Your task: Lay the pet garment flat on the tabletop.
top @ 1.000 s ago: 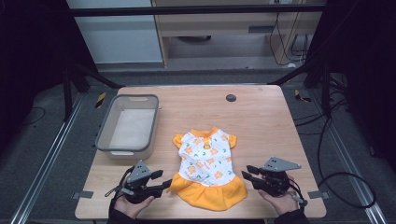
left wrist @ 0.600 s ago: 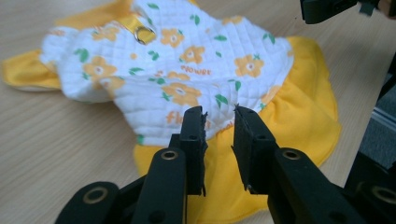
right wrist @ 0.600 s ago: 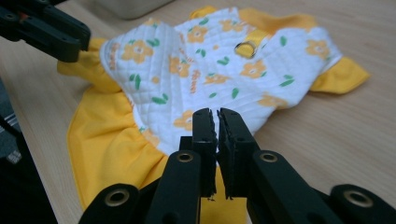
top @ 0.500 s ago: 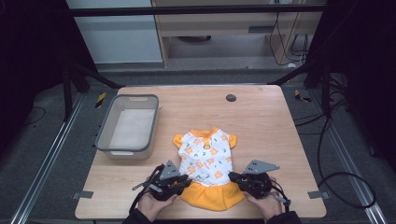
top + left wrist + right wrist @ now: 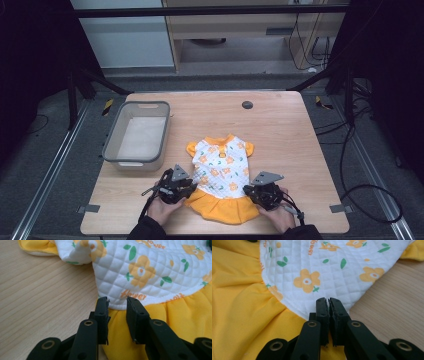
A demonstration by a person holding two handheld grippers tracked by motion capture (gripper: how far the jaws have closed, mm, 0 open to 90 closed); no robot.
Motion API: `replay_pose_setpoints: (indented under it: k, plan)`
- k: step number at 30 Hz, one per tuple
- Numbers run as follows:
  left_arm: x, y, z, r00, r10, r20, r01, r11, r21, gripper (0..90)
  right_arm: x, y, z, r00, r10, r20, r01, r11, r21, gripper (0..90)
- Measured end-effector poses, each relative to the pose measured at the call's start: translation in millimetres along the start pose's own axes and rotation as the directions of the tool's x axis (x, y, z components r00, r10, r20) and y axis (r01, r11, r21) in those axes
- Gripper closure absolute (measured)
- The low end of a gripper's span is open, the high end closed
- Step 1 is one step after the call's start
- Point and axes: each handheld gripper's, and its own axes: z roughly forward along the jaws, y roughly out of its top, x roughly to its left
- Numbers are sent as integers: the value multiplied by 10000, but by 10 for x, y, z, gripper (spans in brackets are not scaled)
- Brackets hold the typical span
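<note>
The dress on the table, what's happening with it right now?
A person holds a tool in each hand at the waist of the small flowered dress, which lies flat on the wooden table. The left tool has its jaws apart at the seam where white top meets yellow skirt. The right tool has its jaws nearly together at the dress's other edge; whether fabric is pinched is unclear. A grey bin sits to the left.

Wooden table on grey floor; cabinet behind; dim surroundings.
</note>
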Motion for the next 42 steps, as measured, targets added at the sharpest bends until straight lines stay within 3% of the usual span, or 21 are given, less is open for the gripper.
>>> replay_pose_setpoints:
  k: [5,11,13,18,21,23,25,27,29,31,33,36,37,41,42]
  plan:
    - [-102,-96,-100,9983,117,569,-128,9997,205,713,6,-33,-54,9998,66,-201,-63,9998,176,868]
    - [-244,-136,-180,9962,592,631,-606,9979,212,707,8,-62,-96,9994,85,-324,-78,9997,218,835]
    - [-211,-93,-222,9970,546,552,-537,9984,-168,685,9,-40,-121,9994,44,-353,-41,9999,99,817]
    - [1,68,-355,9996,66,275,-33,9929,-1189,598,-100,59,-251,9999,145,-88,-154,9947,-1013,755]
    - [94,155,-367,10000,-16,62,26,9880,-1546,555,-244,154,-314,9979,618,185,-583,9868,-1510,719]
    - [218,304,-337,9996,-190,-229,144,9827,-1847,537,-343,233,-336,9951,934,331,-858,9795,-1821,688]
    - [253,358,-311,9989,-216,-413,136,9824,-1862,518,-448,330,-327,9925,1174,340,-1084,9739,-1994,651]
    - [368,514,-203,9950,-371,-922,192,9819,-1885,505,-538,429,-296,9903,1296,505,-1157,9690,-2183,638]
    - [451,612,-117,9918,-362,-1227,116,9807,-1953,488,-620,523,-239,9875,1393,733,-1197,9671,-2245,619]
    - [487,656,-70,9901,-493,-1312,232,9808,-1934,484,-660,563,-204,9855,1447,886,-1216,9667,-2253,615]
    - [600,753,91,9863,-726,-1483,452,9825,-1805,481,-778,656,-76,9781,1641,1279,-1321,9649,-2272,593]
    - [648,774,206,9832,-882,-1597,635,9861,-1535,464,-843,690,25,9726,1839,1422,-1499,9638,-2207,582]
    - [679,773,320,9795,-897,-1801,660,9888,-1337,461,-899,699,131,9689,1892,1597,-1556,9671,-2014,580]
    - [741,756,460,9756,-1054,-1926,834,9894,-1187,469,-966,681,294,9609,2093,1814,-1795,9694,-1677,580]
    - [788,733,551,9733,-1253,-1924,1071,9890,-1019,470,-1010,660,400,9570,2116,1985,-1854,9723,-1425,579]
